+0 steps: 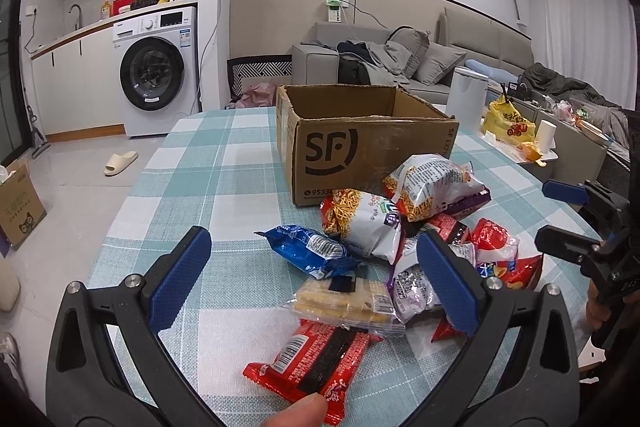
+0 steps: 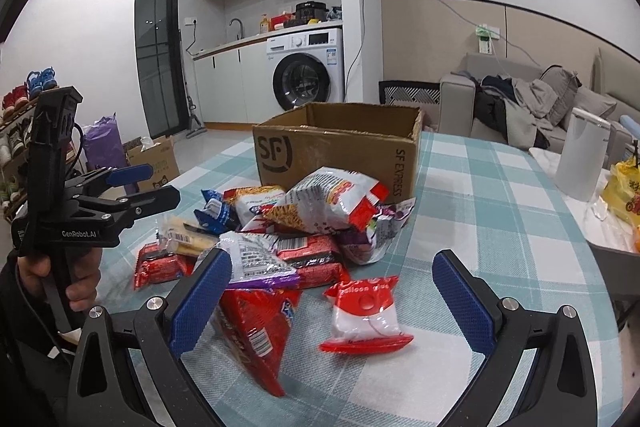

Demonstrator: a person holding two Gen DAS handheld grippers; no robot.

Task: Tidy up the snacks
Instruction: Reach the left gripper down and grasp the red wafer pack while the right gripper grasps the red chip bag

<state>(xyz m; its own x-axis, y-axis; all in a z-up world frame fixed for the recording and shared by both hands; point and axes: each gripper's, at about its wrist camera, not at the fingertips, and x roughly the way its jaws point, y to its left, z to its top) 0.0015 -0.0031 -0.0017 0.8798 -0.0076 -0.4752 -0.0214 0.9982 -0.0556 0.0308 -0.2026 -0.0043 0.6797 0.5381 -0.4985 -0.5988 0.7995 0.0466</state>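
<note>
Checked cloth (image 1: 224,163) covers the table; left gripper (image 1: 316,279) hangs wide open, empty, over the snacks (image 1: 360,227) heaped before the box (image 1: 360,147). From the right wrist, right gripper (image 2: 332,291) gapes equally, empty, straddling a red-white packet (image 2: 366,311).

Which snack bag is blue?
The blue packet at the left edge of the snack pile, lying flat on the checked tablecloth. The other packets are mostly red, white, purple or clear.
</note>
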